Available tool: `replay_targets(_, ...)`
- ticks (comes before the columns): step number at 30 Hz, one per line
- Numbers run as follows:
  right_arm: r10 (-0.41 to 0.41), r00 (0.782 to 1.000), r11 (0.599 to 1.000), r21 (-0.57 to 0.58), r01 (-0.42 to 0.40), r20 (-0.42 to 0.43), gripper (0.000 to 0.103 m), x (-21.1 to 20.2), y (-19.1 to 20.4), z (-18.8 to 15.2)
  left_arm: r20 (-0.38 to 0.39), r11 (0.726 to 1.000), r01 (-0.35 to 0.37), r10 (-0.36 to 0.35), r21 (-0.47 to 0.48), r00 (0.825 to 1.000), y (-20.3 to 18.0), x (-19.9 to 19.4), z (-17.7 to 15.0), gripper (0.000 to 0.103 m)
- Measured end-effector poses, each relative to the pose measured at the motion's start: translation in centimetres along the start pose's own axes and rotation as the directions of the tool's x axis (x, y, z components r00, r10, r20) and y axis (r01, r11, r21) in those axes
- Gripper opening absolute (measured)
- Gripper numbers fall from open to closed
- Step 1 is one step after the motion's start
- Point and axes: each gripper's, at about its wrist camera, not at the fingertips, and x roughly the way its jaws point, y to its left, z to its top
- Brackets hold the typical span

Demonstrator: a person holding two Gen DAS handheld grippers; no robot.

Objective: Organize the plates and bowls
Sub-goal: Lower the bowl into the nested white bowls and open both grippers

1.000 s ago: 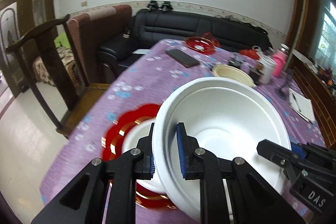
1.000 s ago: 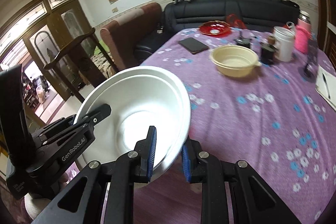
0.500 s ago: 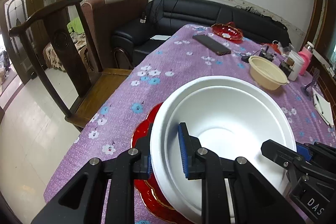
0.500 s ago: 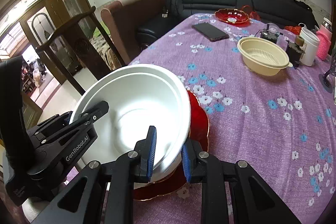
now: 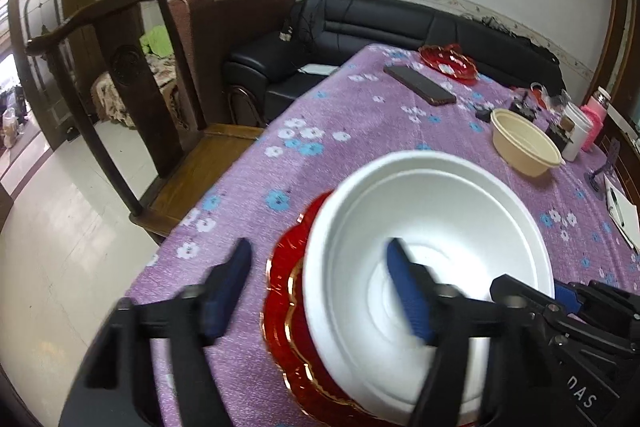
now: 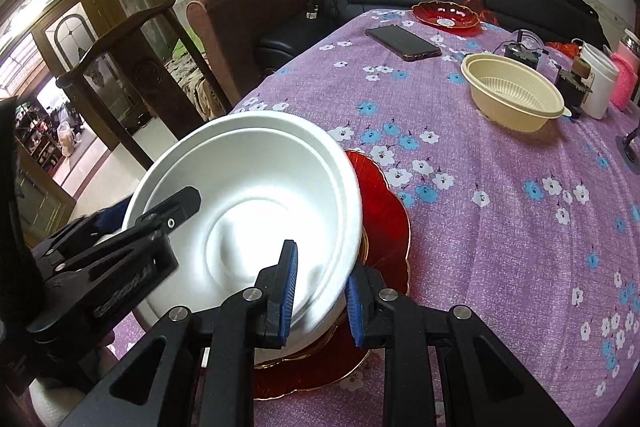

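Left gripper [image 5: 316, 287] spread wide, blurred with motion: one blue-padded finger outside the white bowl's [image 5: 432, 267] rim and clear of it over the cloth, the other hanging inside the bowl above its floor, neither pad visibly touching the wall. Right gripper [image 6: 320, 291] parted a little, straddling the near rim of the same bowl [image 6: 256, 211]: one pad inside, one outside, with the rim passing between them; whether the pads actually press the rim cannot be told.

White bowl seated on a red scalloped plate [image 5: 288, 315] with gold edging, tilted slightly toward the right gripper in the right wrist view. Red plate [image 6: 384, 219] showing past the bowl on the far side and beneath the fingers on the near side, lying flat on the purple flowered tablecloth [image 6: 500, 227].

Ahead and to the right of both grippers, well apart from the stack: a cream ribbed bowl [image 6: 514, 99], upright on the cloth. Further ahead, a dark phone [image 6: 402, 43] lying flat, and beyond it a second red dish [image 6: 446, 15] near the table's far edge. Just beside the cream bowl, on its right, a white cup [image 6: 598, 83] and a pink bottle [image 6: 626, 75].

Off to the left of the grippers, beyond the table edge, a dark wooden chair [image 5: 120, 79]; straight ahead past the table, a black sofa [image 5: 400, 23].
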Motion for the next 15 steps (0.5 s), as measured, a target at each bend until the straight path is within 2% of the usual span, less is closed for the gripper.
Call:
replay_targets(1, -0.002, 1.0, 1.0, -0.002, 0.002, 0.003, 0.028, 0.0, 0.0, 0.0, 0.005, 1.0, 0.0, 0.0, -0.003, 1.0, 0.1, -0.2, 0.0, 0.075)
replay_targets(3, -0.004, 1.0, 1.0, -0.002, 0.004, 0.014, 0.04, -0.1, 0.0, -0.1, 0.005, 1.0, 0.012, -0.012, -0.009, 1.0, 0.3, -0.5, 0.0, 0.077)
replay_targets(5, -0.003, 1.0, 1.0, 0.004, 0.002, 0.03, 0.044, -0.4, 0.0, -0.1, 0.006, 1.0, 0.006, -0.006, -0.009, 1.0, 0.3, -0.8, -0.1, 0.077)
replay_targets(10, 0.012, 0.999, 1.0, 0.004, -0.012, 0.053, 0.048, -1.3, 0.1, -0.5, 0.022, 1.0, 0.003, -0.002, -0.023, 1.0, 0.6, -1.8, -0.6, 0.077)
replay_targets(15, 0.015, 0.996, 1.0, 0.006, -0.016, 0.093, 0.048, -2.9, 0.1, -0.9, 0.072, 1.0, -0.016, 0.018, -0.019, 0.997, 0.4, -4.0, -0.9, 0.077)
